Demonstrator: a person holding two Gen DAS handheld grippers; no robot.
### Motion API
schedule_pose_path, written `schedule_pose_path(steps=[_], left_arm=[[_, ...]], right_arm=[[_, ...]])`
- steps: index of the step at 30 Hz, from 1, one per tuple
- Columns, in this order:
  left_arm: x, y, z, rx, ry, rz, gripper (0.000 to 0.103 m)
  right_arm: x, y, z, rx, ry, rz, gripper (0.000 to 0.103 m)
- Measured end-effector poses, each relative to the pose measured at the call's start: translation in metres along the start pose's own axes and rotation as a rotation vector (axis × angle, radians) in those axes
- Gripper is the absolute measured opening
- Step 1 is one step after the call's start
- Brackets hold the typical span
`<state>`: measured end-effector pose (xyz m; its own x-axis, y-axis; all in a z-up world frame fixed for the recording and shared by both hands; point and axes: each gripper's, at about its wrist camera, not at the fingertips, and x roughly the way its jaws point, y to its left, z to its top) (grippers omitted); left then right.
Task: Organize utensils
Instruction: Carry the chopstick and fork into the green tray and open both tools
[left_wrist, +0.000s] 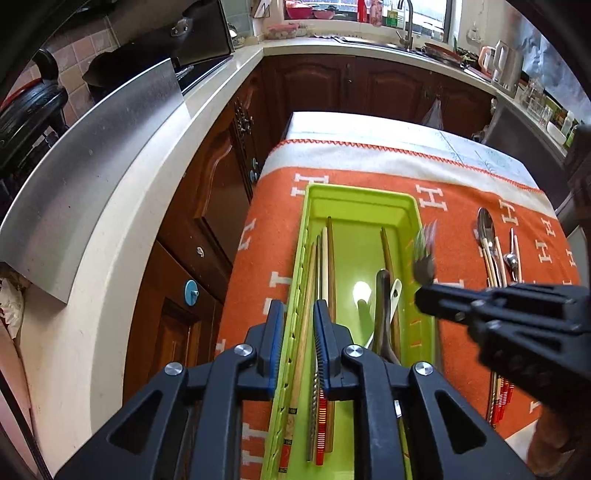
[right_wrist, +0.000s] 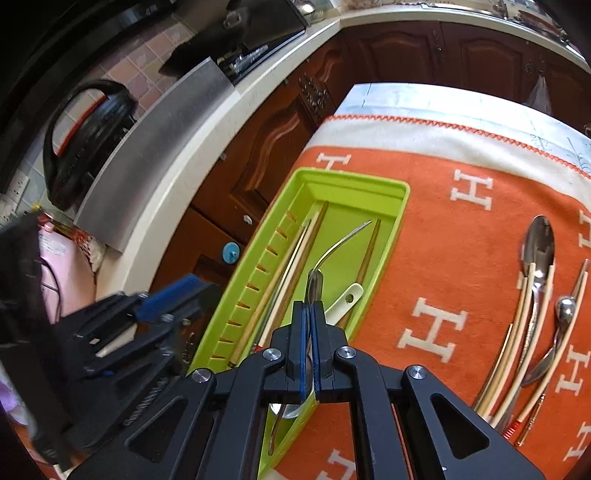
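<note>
A lime-green tray (left_wrist: 424, 221) lies on the orange cloth and holds several chopsticks (left_wrist: 330, 258) and a white spoon (left_wrist: 395, 291). My left gripper (left_wrist: 299, 328) hangs over the tray's left wall. Its blue pads (left_wrist: 275, 332) stand slightly apart on either side of a wooden chopstick (left_wrist: 303, 332) without pressing on it. My right gripper (right_wrist: 309, 314) is shut on a metal fork (right_wrist: 343, 240), held above the tray (right_wrist: 402, 192) with its tines pointing away. From the left wrist view the right gripper (left_wrist: 421, 295) comes in from the right, and the fork (left_wrist: 424, 254) is blurred.
To the right of the tray, a large metal spoon (right_wrist: 539, 243), a small spoon (right_wrist: 565, 314) and cream chopsticks (right_wrist: 517, 317) lie loose on the cloth. A pale counter (left_wrist: 122, 221) over brown cabinets runs along the left. The table's far edge lies beyond the tray.
</note>
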<state>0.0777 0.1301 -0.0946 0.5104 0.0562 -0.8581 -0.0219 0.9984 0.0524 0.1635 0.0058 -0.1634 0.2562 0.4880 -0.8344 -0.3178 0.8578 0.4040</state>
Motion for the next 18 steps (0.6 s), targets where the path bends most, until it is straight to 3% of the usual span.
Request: schedule_pose_path(steps=[7, 18], left_arm=[[-0.003, 0.005, 0.003, -0.023, -0.009, 0.020, 0.017], [-0.005, -0.007, 0.002, -0.006, -0.008, 0.009, 0.017]], right_arm=[[0.019, -0.007, 0.000, 0.015, 0.053, -0.051, 0.006], [-0.016, -0.018, -0.016, 0.013, 0.003, -0.040, 0.009]])
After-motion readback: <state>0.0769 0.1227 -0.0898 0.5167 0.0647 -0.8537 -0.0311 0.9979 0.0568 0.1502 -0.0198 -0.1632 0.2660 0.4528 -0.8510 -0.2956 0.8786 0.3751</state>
